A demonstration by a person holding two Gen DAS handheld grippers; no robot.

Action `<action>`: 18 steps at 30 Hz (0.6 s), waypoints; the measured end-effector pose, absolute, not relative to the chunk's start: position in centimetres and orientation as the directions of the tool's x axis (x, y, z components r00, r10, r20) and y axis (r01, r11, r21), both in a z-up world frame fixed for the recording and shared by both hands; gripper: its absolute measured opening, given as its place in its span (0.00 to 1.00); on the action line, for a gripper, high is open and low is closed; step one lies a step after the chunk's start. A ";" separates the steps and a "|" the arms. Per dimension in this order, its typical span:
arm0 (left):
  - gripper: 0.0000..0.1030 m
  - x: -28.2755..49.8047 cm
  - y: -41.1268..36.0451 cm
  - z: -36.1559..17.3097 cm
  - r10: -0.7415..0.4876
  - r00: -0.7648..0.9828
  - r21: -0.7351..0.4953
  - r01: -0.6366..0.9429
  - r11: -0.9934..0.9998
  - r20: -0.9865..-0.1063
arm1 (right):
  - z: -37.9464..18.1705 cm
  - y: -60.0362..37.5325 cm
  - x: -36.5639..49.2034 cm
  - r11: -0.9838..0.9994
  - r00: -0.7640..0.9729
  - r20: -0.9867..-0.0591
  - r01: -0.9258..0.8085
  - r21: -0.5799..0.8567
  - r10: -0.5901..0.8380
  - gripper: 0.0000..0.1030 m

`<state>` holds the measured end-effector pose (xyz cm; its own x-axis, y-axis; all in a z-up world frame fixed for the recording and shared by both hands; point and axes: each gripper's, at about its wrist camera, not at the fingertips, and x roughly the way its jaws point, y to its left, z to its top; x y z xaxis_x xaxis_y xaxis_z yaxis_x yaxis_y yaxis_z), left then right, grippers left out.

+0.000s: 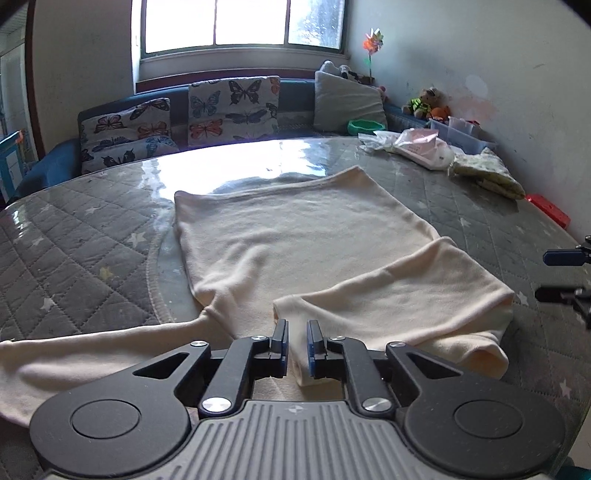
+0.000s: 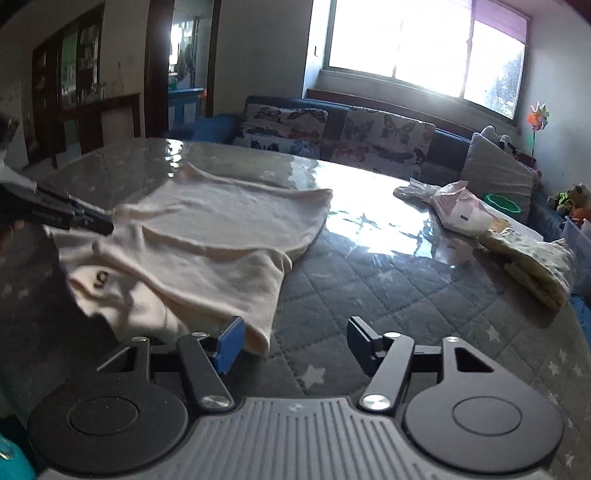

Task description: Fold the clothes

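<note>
While a cream long-sleeved knit top [image 1: 295, 236] is lying flat on the grey quilted table [image 1: 74, 229], one sleeve is lying folded across its body at four o'clock. The left gripper [image 1: 297, 334], nearly closed, is hovering over that sleeve's cuff, gripping nothing visible. The right gripper [image 2: 295, 332] is standing half open, empty, beside the hem.

Both views are taken low and close over a quilted table [image 1: 92, 236], angled downward along each gripper's fingers toward the window [image 1: 240, 22]. The cream garment [image 1: 295, 236], the sofa cushions [image 2: 384, 136] and the window are shared by both.
</note>
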<state>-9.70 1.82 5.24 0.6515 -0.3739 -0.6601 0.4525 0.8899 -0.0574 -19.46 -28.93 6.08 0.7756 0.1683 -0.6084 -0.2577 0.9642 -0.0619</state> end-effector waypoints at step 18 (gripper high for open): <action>0.11 -7.8 0.6 3.6 -0.427 0.611 -0.153 0.449 0.880 -0.667 | 2.8 -26.3 -10.0 0.952 0.732 -0.627 -0.300 0.058 0.268 0.30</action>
